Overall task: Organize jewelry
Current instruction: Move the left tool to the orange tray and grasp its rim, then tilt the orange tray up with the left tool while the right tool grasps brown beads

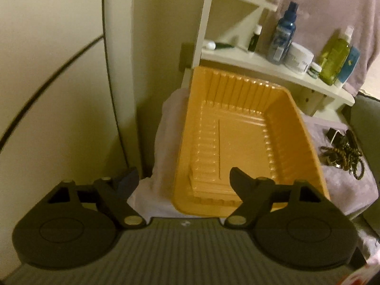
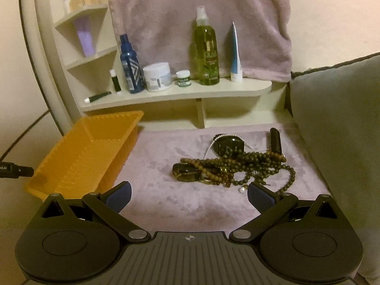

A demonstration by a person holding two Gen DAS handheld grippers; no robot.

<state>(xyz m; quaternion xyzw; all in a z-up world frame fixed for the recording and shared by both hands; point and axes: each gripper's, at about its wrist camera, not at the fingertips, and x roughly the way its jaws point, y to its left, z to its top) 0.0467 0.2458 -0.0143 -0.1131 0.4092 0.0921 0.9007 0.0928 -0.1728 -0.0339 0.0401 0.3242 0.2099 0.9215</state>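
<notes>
An orange ribbed plastic tray lies on a mauve cloth, with nothing visible inside it. My left gripper hovers at its near left corner with the jaws apart. The right fingertip is over the tray's inside and the other fingertip is left of the tray wall; neither pad presses on it. A tangled pile of jewelry, brown and dark bead strings, a pearl strand and dark pieces, lies on the cloth to the right of the tray. My right gripper stands open just short of the pile, holding nothing.
A cream shelf behind the cloth carries several bottles, jars and tubes, among them a green spray bottle. A mauve towel hangs behind it. A grey cushion borders the right side. A wall and a dark cable lie to the left.
</notes>
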